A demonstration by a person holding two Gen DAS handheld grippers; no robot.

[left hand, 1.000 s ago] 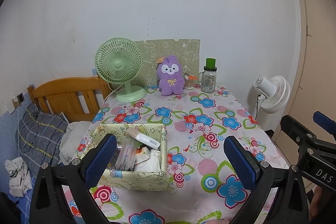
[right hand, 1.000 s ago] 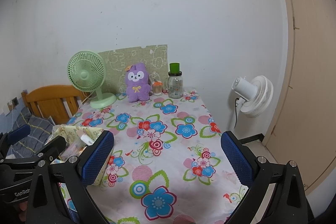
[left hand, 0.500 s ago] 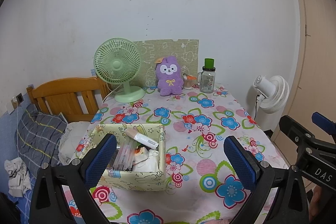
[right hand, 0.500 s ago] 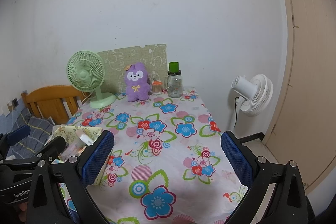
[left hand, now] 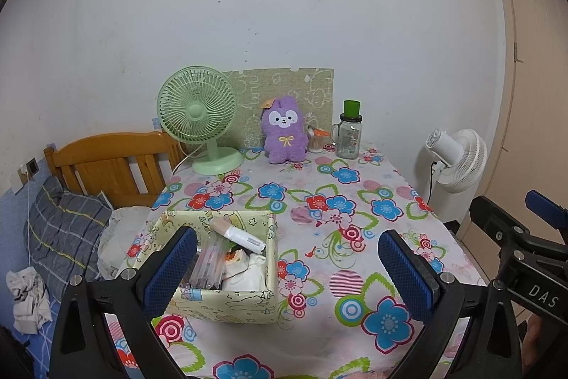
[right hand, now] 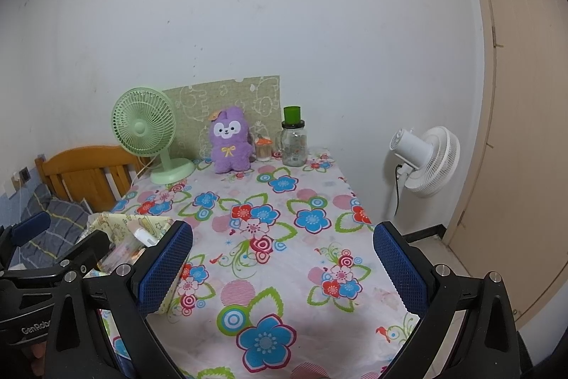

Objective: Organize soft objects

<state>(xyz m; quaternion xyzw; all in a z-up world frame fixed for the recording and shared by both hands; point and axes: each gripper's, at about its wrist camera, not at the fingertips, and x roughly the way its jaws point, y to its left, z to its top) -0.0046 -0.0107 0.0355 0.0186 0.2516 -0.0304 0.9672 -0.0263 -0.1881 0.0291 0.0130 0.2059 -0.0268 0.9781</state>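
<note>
While both our tongs, left tongs (left hand: 284, 267) and right tongs (right hand: 282, 263), hang released and empty, purple plush (right hand: 229, 140) stands upright at the desk's (right hand: 319, 276) far edge, dead ahead, slightly nearer the right.

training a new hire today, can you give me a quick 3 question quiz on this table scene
1. True or false: the left claw is shut on the purple plush bunny.
2. What stands directly left of the bunny at the back of the table? A) green desk fan B) glass jar C) white fan
3. Fill in: the patterned storage box sits on the table's near ____ side.

Key: 1 false, both claws, including the right claw, are open and empty. 2 A, the green desk fan. 3 left.
</note>
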